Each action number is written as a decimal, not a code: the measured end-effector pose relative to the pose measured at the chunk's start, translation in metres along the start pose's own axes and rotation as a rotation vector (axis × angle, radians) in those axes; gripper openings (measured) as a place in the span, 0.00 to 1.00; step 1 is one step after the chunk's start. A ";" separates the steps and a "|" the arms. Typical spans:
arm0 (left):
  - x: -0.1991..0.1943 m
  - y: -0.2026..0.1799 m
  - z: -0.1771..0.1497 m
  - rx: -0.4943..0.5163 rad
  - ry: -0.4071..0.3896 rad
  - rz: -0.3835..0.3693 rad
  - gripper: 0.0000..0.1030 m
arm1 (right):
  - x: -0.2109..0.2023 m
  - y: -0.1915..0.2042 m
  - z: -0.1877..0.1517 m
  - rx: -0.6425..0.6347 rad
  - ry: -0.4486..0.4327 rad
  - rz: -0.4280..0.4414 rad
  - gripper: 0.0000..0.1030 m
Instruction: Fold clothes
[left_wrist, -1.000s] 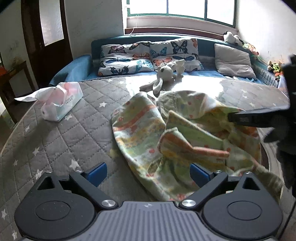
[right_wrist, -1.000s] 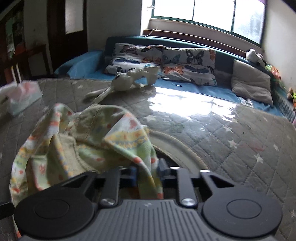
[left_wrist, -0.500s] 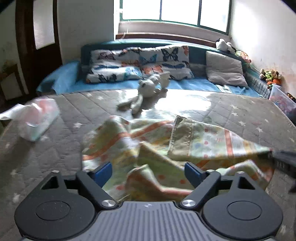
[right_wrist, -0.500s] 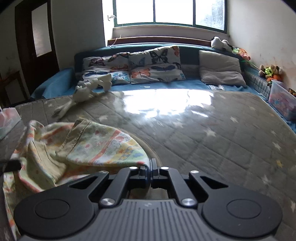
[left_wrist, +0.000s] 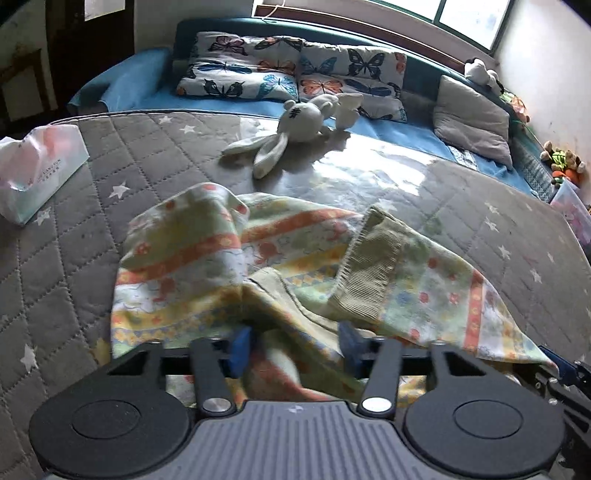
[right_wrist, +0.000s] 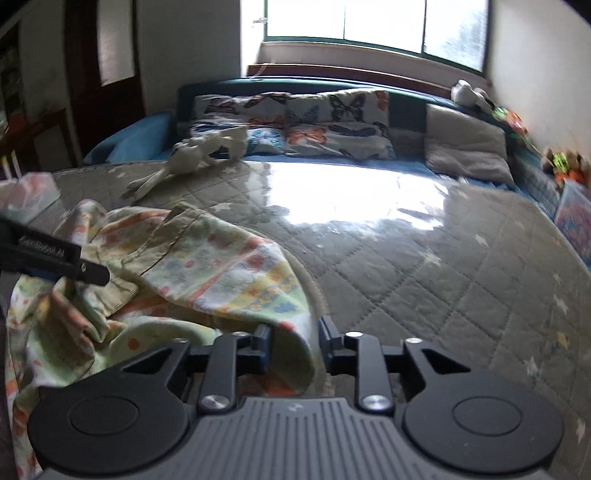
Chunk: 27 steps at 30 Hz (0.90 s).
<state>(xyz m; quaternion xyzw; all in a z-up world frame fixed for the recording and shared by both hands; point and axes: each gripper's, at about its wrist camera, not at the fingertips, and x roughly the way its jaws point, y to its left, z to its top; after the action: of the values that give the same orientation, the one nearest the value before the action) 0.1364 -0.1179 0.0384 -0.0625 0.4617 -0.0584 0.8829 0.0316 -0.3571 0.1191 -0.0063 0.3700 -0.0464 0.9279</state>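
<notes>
A pale green child's garment (left_wrist: 295, 251) with orange stripes and a ribbed cuff lies crumpled on the grey quilted bed cover (left_wrist: 480, 236). My left gripper (left_wrist: 295, 347) points down into its near edge. Its jaws are closing around a bunched fold, and a dark gap still shows beside the left pad. My right gripper (right_wrist: 294, 343) is at the garment's (right_wrist: 207, 266) right corner. Its jaws are opening, and the corner hangs loose between them. Each gripper shows in the other's view: the right gripper (left_wrist: 561, 373) at lower right, the left gripper (right_wrist: 85, 271) at far left.
A tissue pack (left_wrist: 37, 170) sits at the left of the bed. A white plush rabbit (left_wrist: 295, 125) lies beyond the garment. Butterfly pillows (left_wrist: 295, 70) and a grey cushion (left_wrist: 472, 118) line the back. Toys and a plastic box (left_wrist: 569, 210) stand at the right edge.
The right gripper pulled the garment's corner to the right, then its shut jaws parted. The left gripper moved in low over the garment and its wide jaws narrowed around a fold.
</notes>
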 end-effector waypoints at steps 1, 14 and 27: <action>-0.001 0.002 0.000 -0.006 -0.002 -0.003 0.32 | 0.002 0.003 0.001 -0.021 0.004 0.000 0.30; -0.050 0.040 -0.001 -0.070 -0.066 -0.125 0.14 | 0.009 0.022 0.008 -0.071 -0.043 -0.066 0.04; -0.138 0.126 -0.038 -0.151 -0.181 -0.138 0.14 | -0.062 -0.055 -0.016 0.288 -0.116 -0.099 0.03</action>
<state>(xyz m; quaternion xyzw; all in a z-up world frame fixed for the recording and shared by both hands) 0.0327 0.0268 0.1078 -0.1654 0.3777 -0.0780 0.9077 -0.0283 -0.4057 0.1525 0.1059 0.3046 -0.1439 0.9356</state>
